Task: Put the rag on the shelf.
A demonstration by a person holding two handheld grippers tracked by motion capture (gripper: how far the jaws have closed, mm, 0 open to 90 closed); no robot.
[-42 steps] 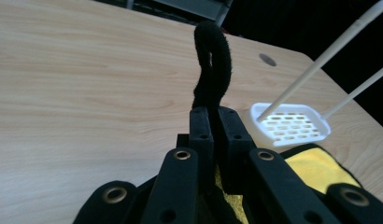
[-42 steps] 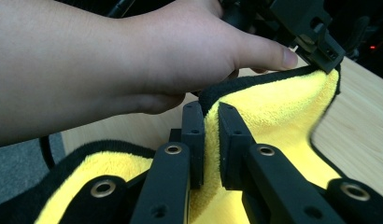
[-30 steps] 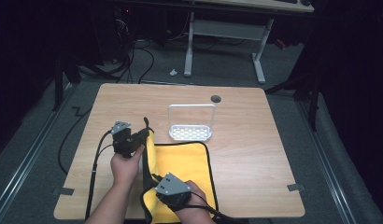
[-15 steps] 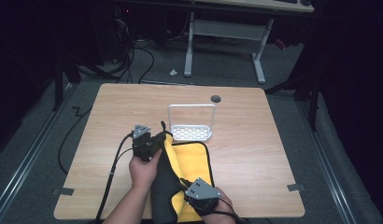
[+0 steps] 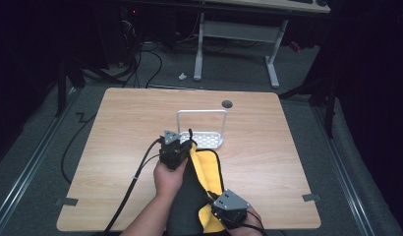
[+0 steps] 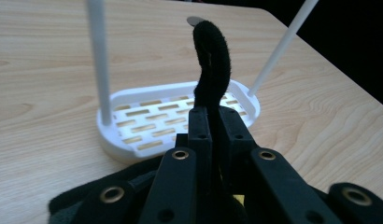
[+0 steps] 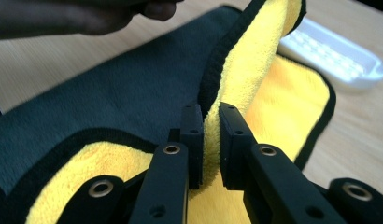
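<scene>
A towel, yellow on one side and dark grey on the other with black edging, lies at the table's near middle, partly folded over. My left gripper is shut on its far black edge, which sticks up between the jaws just in front of the white rack tray. My right gripper is at the near edge, shut on a raised fold of the towel, yellow side to its right and grey side to its left.
The white slotted tray with a tall hoop handle stands at the table's centre, touching the towel's far end. A round grommet hole is behind it. The person's left hand shows in the right gripper view.
Both hands have moved right across the table. The left gripper has carried the towel's corner toward the tray, turning the grey side over the yellow.
</scene>
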